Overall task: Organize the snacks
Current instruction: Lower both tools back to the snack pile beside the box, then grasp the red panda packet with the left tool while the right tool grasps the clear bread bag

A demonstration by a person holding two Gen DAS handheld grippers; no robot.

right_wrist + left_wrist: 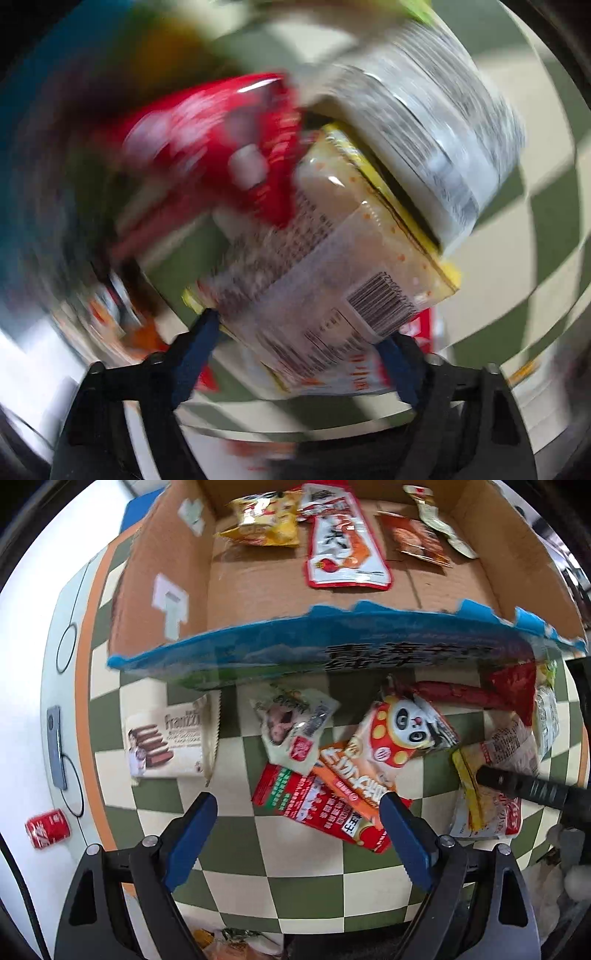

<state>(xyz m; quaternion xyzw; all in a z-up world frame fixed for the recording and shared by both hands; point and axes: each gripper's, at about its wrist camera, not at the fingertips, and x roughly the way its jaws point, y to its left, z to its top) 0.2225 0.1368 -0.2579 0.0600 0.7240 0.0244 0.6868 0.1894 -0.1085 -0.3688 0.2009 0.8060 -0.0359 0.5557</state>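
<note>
My left gripper (297, 825) is open and empty above the checkered cloth (303, 875), just short of a red and orange snack pack (325, 801). A panda pack (402, 734), a Franzzi wafer pack (168, 744) and a small pale pouch (291, 723) lie nearby. A big blue bag (332, 650) hangs in the air in front of the cardboard box (155, 583), which holds several snacks. My right gripper (299, 332) is open around a yellow-edged clear pack with a barcode (332, 266); the view is blurred. Its finger (524, 786) shows at the right of the left wrist view.
A red soda can (47, 828) and a grey phone (57, 747) lie on the white table left of the cloth. A red pack (221, 147) and a white printed pack (436, 155) lie beyond the right gripper.
</note>
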